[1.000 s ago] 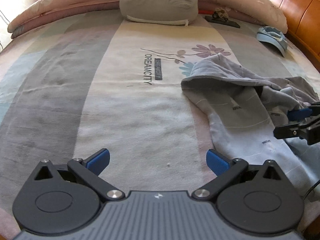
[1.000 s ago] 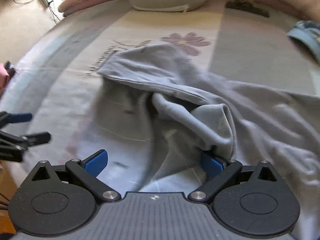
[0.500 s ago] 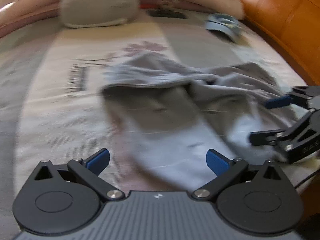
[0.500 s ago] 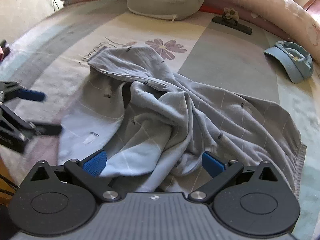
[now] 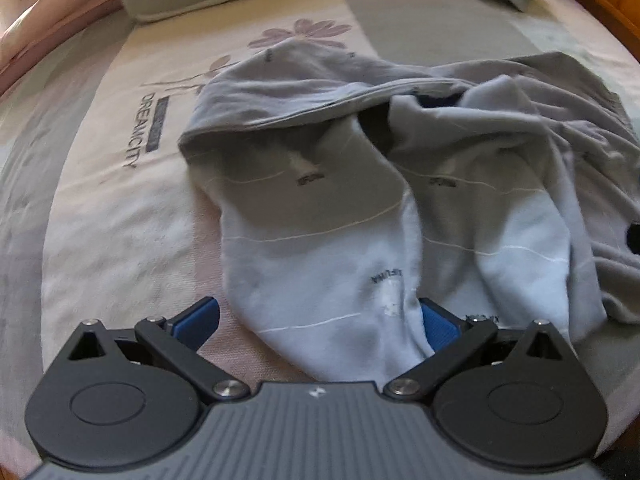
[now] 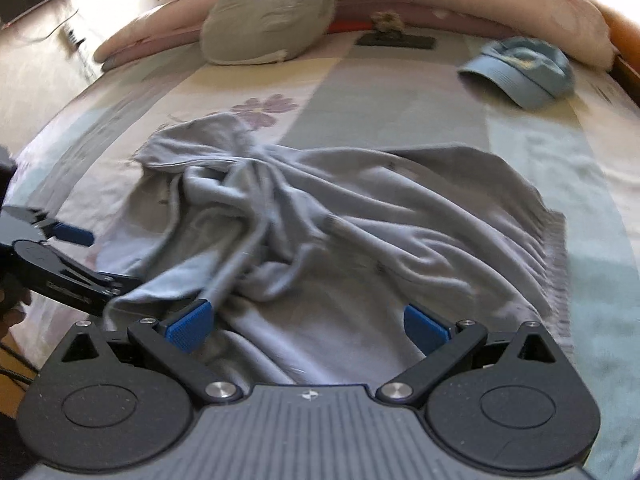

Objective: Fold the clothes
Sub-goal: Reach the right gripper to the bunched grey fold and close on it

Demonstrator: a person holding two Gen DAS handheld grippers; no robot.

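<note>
While the soft grey shirt with thin white lines (image 6: pixel 320 216) lies in a bumpy, twisted heap on the striped bed cover with the purple flower (image 5: pixel 120 200), both grippers sit low at its near edge. It is not folded; one part is bunched up like a rope in the middle, and the hem spreads out to the right of the right gripper's fingers.

The left gripper (image 5: pixel 318 322) has its blue pads spread wide. A pale sleeve end lies right between them, touching the right pad (image 5: pixel 438 326). The pads are not squeezing it.

The right gripper (image 6: pixel 306 326) also has its fingers spread wide. Grey cloth lies between and under them, and a fold drapes over the left pad (image 6: pixel 188 324). Nothing is pinched.

My guess is that the job now is to get a good hold of the cloth so the shirt can be pulled flat. To do that well, each gripper should slide forward until only one layer of edge sits deep between its pads, then close. Grabbing a thick bunch would keep the twist in. Then the two should pull gently apart, away from each other, so the rope part in front of the fingers opens out.

Far ahead of the fingers sit a grey pillow (image 6: pixel 268 20) and a light blue cap (image 6: pixel 524 72), well apart from the shirt.
</note>
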